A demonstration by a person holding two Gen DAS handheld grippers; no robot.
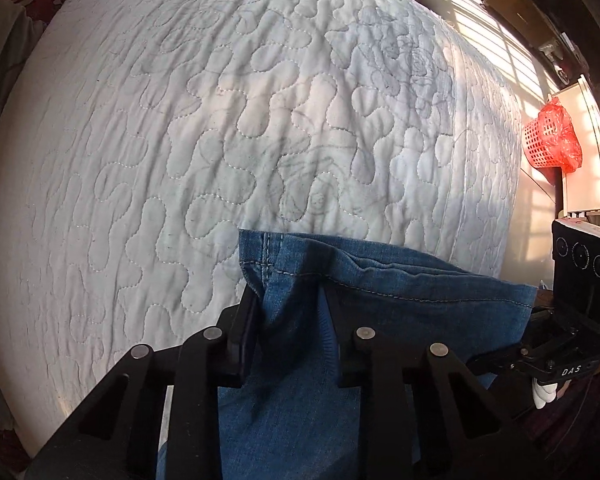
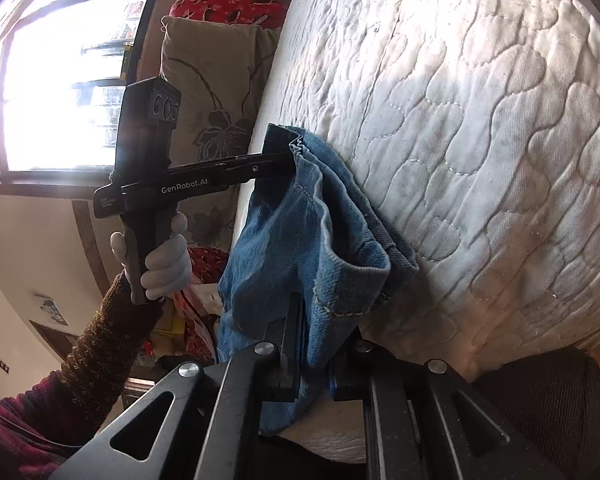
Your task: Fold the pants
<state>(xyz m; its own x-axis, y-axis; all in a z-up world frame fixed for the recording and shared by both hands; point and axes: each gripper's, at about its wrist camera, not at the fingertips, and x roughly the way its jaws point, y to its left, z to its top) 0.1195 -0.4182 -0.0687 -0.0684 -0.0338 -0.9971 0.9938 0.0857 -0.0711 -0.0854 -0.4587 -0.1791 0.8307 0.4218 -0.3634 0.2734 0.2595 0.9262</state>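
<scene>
The blue denim pants hang between both grippers just above the near edge of the white quilted bed. My left gripper is shut on one corner of the pants' stitched edge. My right gripper is shut on the other corner, and it shows at the right of the left wrist view. In the right wrist view the pants sag between my right gripper and the left gripper, held by a gloved hand. The rest of the pants hangs below, out of sight.
A red plastic basket with a red bag hangs on a white panel past the bed's right side. A beige flowered pillow and a red patterned cushion lie by the window at the bed's far end.
</scene>
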